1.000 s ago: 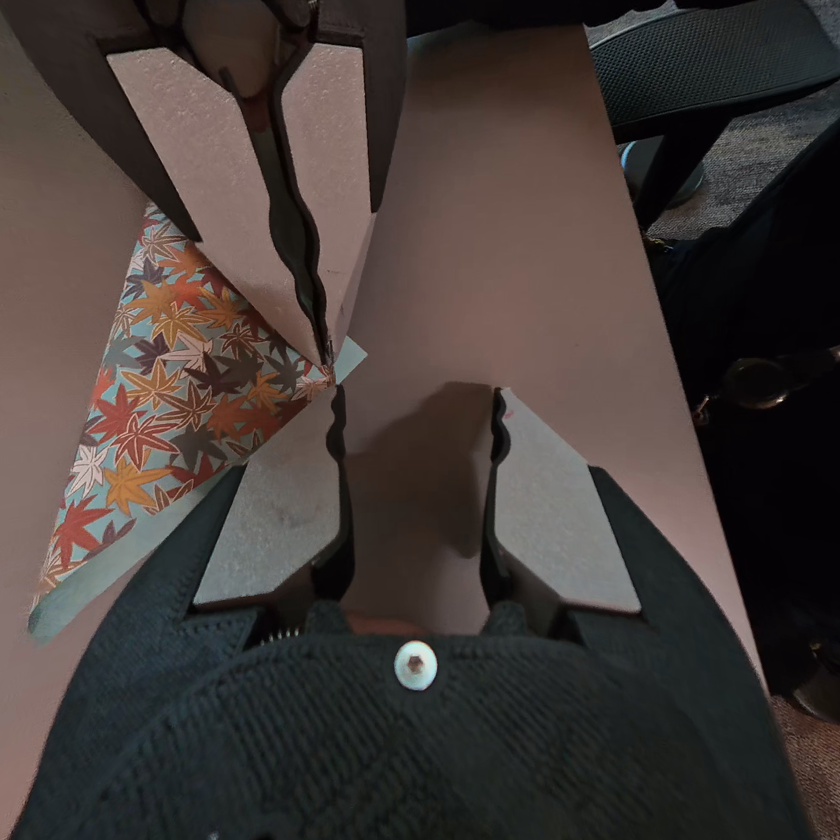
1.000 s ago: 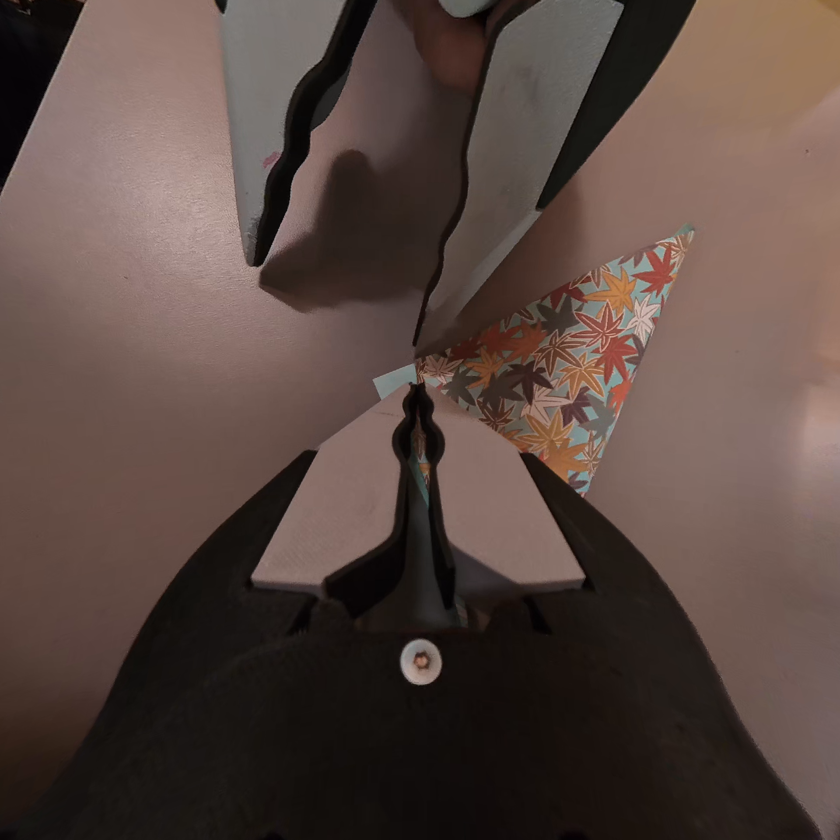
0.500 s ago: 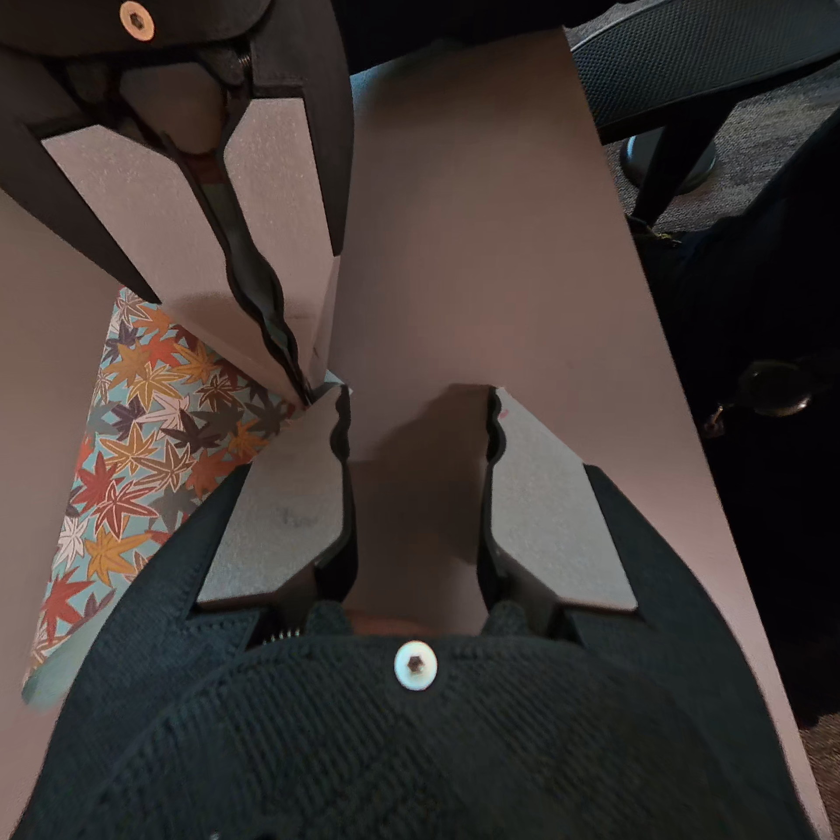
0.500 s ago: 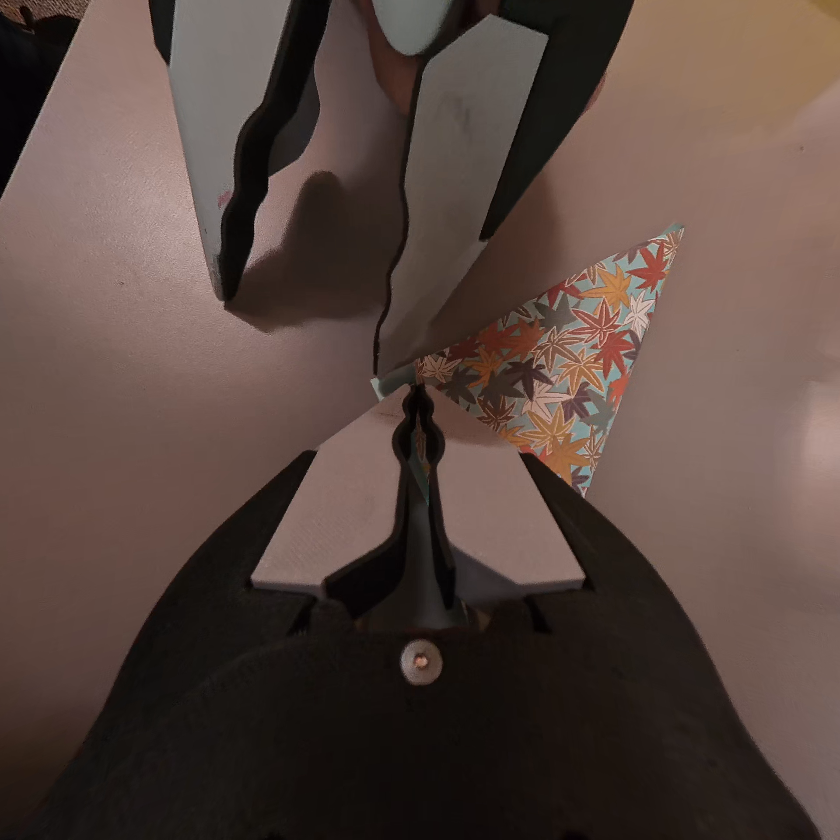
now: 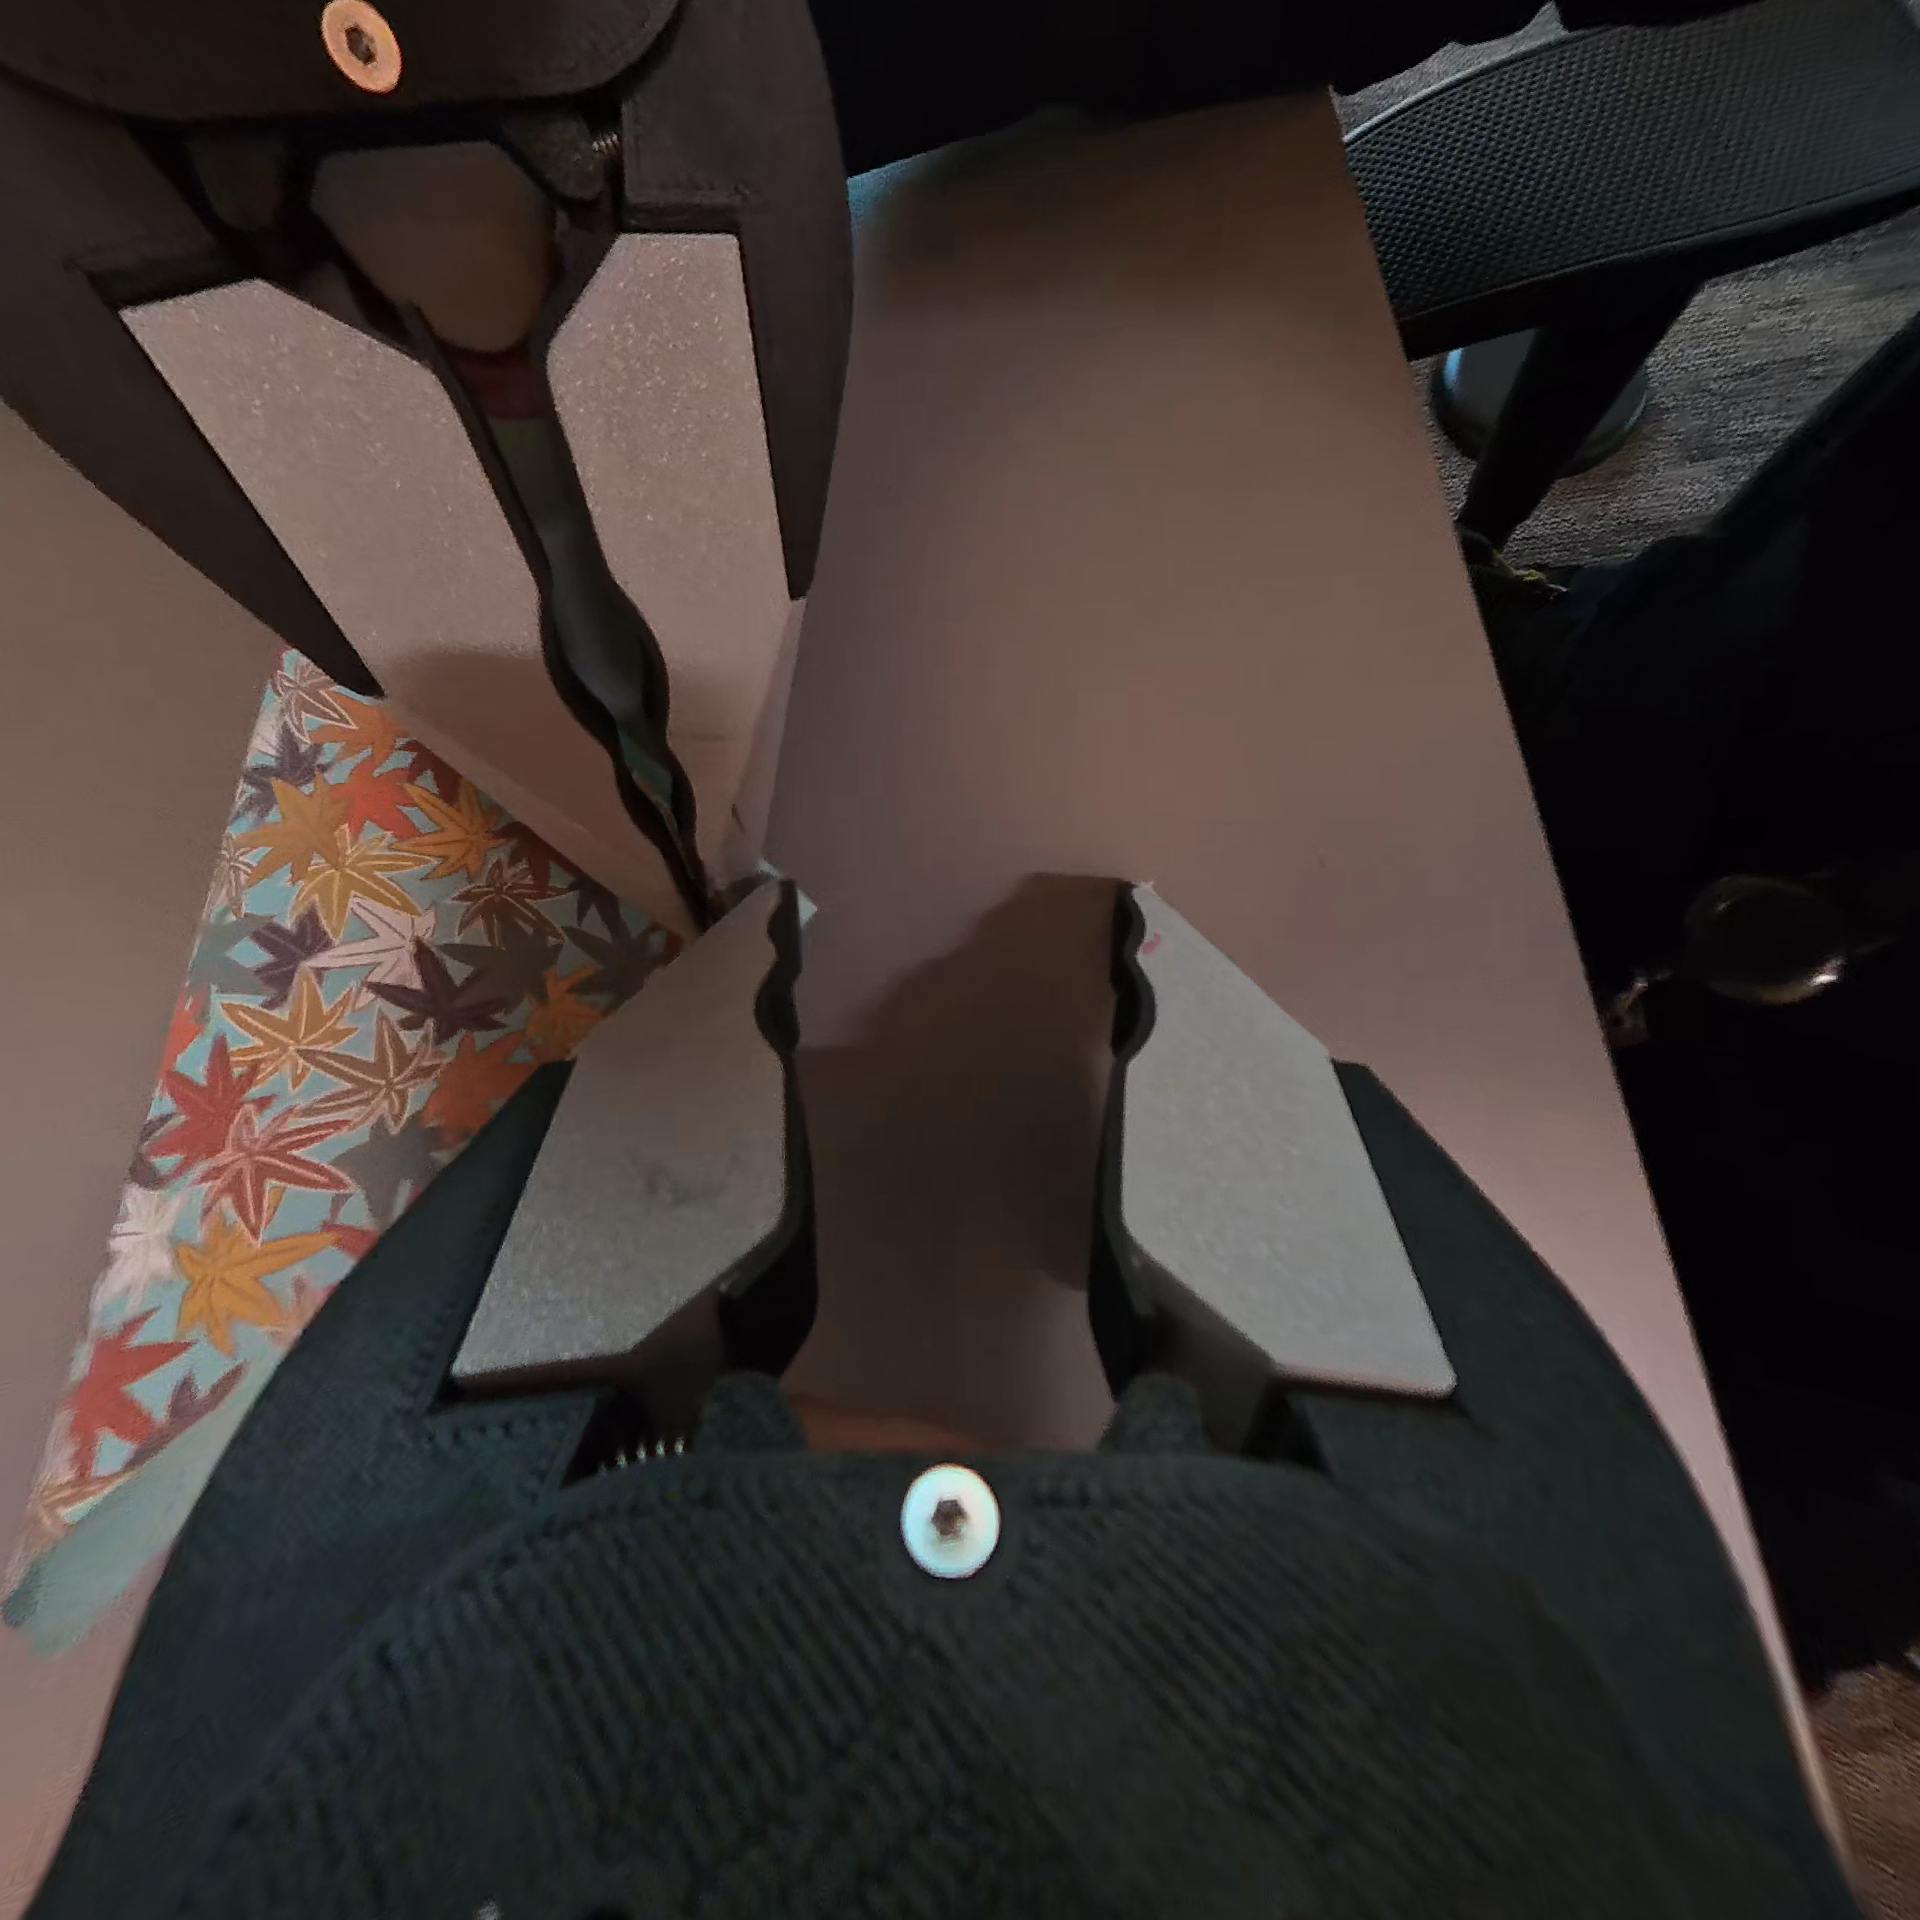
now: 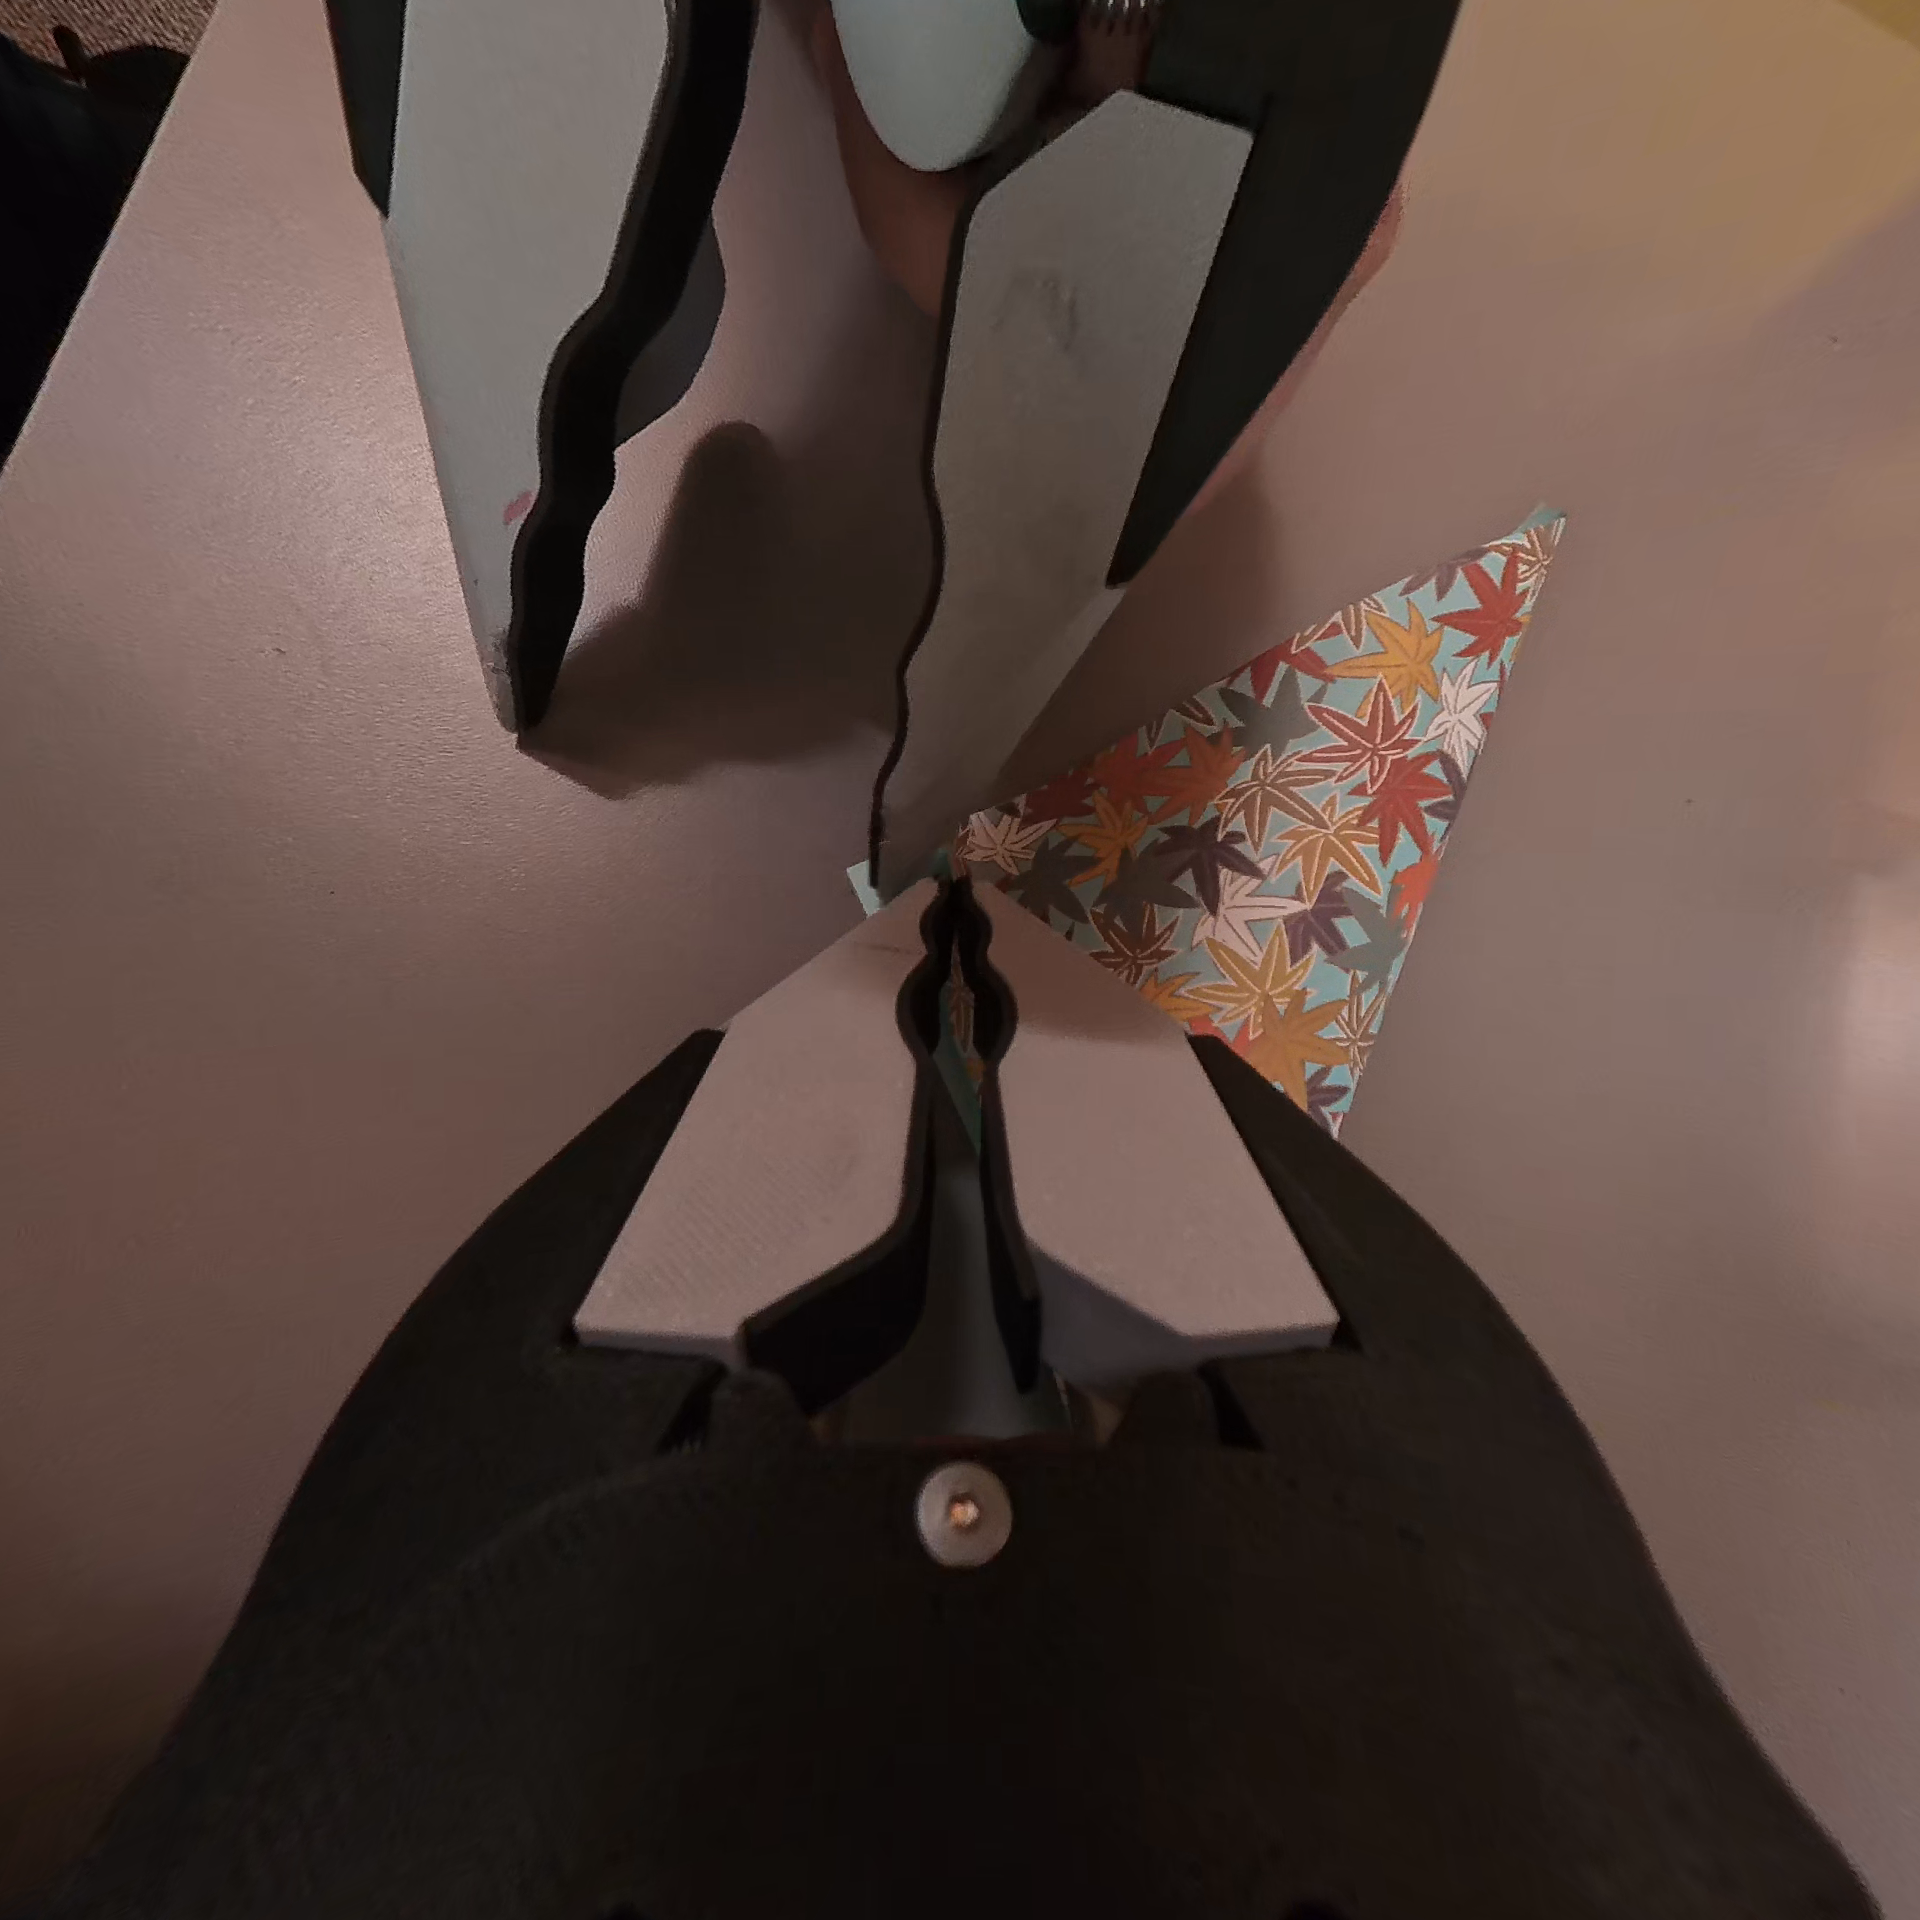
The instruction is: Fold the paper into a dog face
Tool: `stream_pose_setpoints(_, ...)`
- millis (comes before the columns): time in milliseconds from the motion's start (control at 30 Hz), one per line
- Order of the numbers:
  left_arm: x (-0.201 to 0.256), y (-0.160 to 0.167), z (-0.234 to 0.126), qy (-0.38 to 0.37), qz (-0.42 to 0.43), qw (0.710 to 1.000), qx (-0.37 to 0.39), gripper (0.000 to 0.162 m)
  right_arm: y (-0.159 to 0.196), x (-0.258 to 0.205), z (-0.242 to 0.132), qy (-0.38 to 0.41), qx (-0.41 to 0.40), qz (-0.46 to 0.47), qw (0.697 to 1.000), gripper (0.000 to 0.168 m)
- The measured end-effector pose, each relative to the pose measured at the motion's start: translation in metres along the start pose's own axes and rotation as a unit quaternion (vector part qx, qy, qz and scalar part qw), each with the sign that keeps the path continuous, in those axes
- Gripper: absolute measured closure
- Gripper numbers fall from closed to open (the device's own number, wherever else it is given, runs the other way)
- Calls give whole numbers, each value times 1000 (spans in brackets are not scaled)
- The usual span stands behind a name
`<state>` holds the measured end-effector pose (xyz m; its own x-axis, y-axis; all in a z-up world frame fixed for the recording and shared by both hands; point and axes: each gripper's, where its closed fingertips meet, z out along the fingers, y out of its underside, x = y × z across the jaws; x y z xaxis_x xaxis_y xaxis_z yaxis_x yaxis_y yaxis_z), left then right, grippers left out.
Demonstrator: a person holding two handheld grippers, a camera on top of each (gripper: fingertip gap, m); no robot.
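The paper (image 5: 312, 997) is a triangle with a maple-leaf print on light blue, lying on the table; it also shows in the right wrist view (image 6: 1288, 831). My right gripper (image 6: 951, 894) is shut on one corner of the paper, and a strip of it shows between the jaws. In the left wrist view the right gripper (image 5: 717, 894) comes in from the top left. My left gripper (image 5: 956, 914) is open and empty. Its left finger rests on the paper's corner, tip to tip with the right gripper. It shows at the top of the right wrist view (image 6: 707, 748).
The pinkish-grey table (image 5: 1091, 520) ends at the right in the left wrist view. Beyond that edge stand a black mesh office chair (image 5: 1621, 177) on grey carpet, dark clothing and a round metal clip (image 5: 1766, 935).
My left gripper has moved forward and left until its left finger lies over the paper's corner. The right gripper stays shut on that corner, and the paper has shifted slightly.
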<state>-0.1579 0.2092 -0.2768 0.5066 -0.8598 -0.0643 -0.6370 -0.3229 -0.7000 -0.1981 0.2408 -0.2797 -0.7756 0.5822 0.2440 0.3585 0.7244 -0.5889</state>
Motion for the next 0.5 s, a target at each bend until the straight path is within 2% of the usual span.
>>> stream_pose_setpoints(67, 4, 1, 1, 26, -27, 999, 1, 110, 0, 0, 0, 0, 0, 0, 1000, 168)
stream_pose_setpoints(300, 3, 1, 0, 25, -19, 999, 10, 107, 0, 0, 0, 1, -1, 0, 1000, 168)
stream_pose_setpoints(367, -1, 0, 0, 8, -6, 1000, 15, 99, 0, -1, 0, 0, -1, 0, 1000, 168)
stream_pose_setpoints(500, 2, 0, 1, 18, -11, 1000, 15, 98, 0, -1, 0, 0, -2, -1, 1000, 168)
